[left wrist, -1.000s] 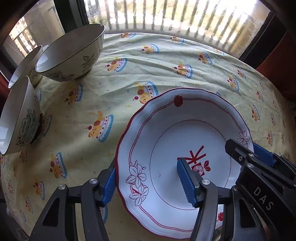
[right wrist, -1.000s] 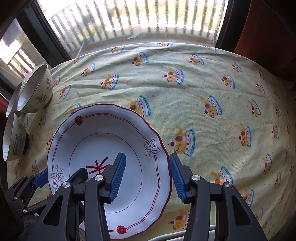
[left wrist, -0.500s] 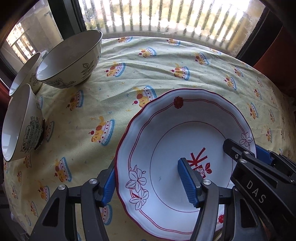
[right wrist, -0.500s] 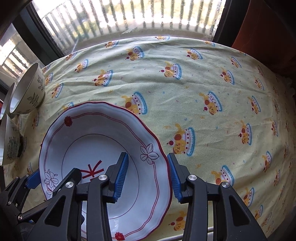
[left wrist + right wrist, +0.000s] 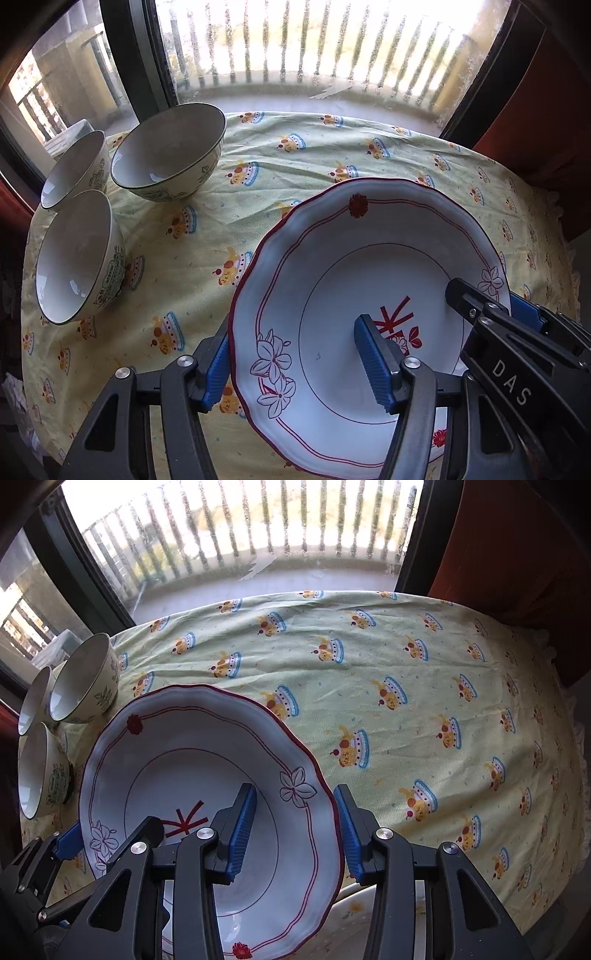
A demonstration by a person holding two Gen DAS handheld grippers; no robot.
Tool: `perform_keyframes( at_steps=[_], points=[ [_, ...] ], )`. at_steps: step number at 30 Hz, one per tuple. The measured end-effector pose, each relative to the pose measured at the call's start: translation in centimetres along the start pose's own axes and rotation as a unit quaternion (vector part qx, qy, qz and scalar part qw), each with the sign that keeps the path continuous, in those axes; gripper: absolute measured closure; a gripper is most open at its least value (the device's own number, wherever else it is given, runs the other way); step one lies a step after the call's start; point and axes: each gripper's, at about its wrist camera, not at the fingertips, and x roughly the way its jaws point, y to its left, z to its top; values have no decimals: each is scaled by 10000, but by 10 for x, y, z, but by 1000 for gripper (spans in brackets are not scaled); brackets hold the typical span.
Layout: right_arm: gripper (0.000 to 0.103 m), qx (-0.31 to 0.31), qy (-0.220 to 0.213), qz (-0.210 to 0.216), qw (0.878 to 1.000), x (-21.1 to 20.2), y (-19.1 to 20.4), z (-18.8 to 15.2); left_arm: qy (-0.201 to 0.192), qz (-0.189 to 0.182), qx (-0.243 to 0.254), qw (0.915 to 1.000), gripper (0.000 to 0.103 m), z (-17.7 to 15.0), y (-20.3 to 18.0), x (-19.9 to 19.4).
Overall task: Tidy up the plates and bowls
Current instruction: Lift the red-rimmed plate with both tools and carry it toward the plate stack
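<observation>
Both claws hold the white scalloped plate with red trim (image 5: 354, 295) by opposite rims: left claw (image 5: 295, 363) lower left, right claw (image 5: 291, 830) lower centre. It appears lifted off the table (image 5: 406, 672). Keep it level, rising evenly.

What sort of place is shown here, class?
Probably a home dining spot: a table under a cake-print tablecloth, ceramic bowls, and a window onto a railed balcony.
</observation>
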Motion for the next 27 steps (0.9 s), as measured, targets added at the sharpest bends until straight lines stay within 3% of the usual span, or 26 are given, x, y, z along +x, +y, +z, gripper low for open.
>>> perform_keyframes(
  at_steps=[16, 27],
  points=[
    [56, 740, -247, -391, 9962, -63, -8, -55, -77, -408, 644, 9971, 40, -34, -14, -35],
    [56, 590, -175, -347, 9975, -70, -50, -81, -17, -294, 520, 9982, 39, -68, -54, -35]
  ],
)
